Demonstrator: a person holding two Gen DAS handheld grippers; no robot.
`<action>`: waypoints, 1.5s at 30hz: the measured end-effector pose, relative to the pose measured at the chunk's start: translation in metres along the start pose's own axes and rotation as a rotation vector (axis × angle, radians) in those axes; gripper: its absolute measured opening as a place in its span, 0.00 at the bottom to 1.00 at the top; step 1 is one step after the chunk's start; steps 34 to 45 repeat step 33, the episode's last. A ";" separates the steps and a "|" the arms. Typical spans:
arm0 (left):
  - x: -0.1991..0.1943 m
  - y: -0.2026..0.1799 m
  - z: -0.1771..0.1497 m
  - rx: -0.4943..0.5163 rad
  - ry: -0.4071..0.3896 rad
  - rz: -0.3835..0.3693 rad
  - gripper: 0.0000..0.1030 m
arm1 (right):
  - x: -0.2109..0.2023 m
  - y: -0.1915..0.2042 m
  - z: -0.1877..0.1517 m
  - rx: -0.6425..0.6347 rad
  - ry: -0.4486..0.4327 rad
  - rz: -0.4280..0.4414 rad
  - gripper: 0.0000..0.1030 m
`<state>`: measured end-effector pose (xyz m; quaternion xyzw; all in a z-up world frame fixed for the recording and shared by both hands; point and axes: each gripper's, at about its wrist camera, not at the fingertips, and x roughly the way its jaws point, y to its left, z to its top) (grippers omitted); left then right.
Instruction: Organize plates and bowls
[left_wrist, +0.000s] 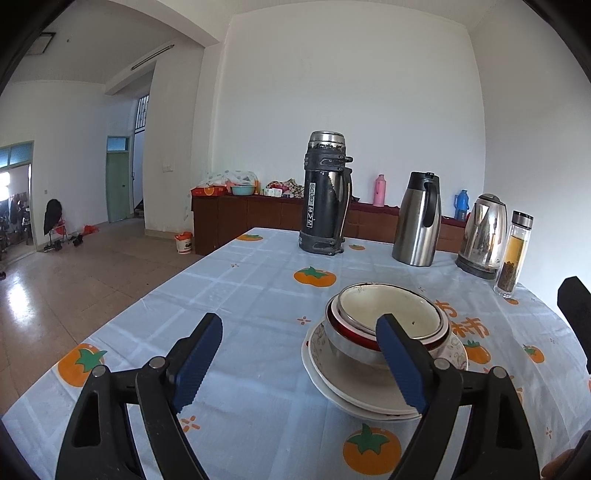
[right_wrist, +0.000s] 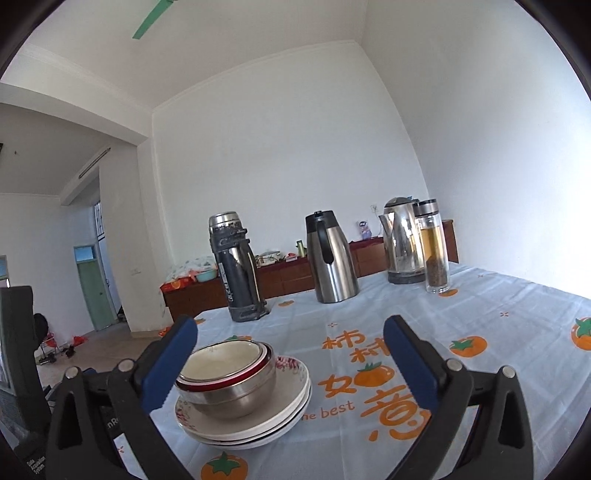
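Since the bowls (right_wrist: 225, 380) are already nesting on the stacked plates (right_wrist: 258, 428), both the left gripper (left_wrist: 299, 365) and right gripper (right_wrist: 291, 365) are hanging wide open, gripping nothing, so it's looking basically done.

Plates (left_wrist: 354, 391): my left gripper's finger (left_wrist: 402, 365) hides part of their near rim.
Right gripper (left_wrist: 576, 314): cut off at my left view's edge.

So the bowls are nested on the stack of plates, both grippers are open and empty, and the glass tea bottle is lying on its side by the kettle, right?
Not quite: the glass tea bottle stands upright beside the kettle, as the right wrist view shows. The rest holds: bowls nested on the plates, left gripper and right gripper open and empty.
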<state>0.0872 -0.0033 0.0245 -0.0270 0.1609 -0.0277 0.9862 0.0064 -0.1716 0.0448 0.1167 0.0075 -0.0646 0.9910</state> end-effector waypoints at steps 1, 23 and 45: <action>-0.002 0.000 0.000 0.000 -0.003 -0.001 0.84 | -0.002 0.001 0.000 -0.003 -0.008 -0.002 1.00; -0.039 -0.006 0.014 0.053 -0.156 0.039 0.96 | -0.025 0.002 0.003 -0.035 -0.096 -0.057 1.00; -0.038 -0.014 0.014 0.076 -0.126 -0.020 0.97 | -0.023 -0.006 0.004 0.000 -0.087 -0.081 1.00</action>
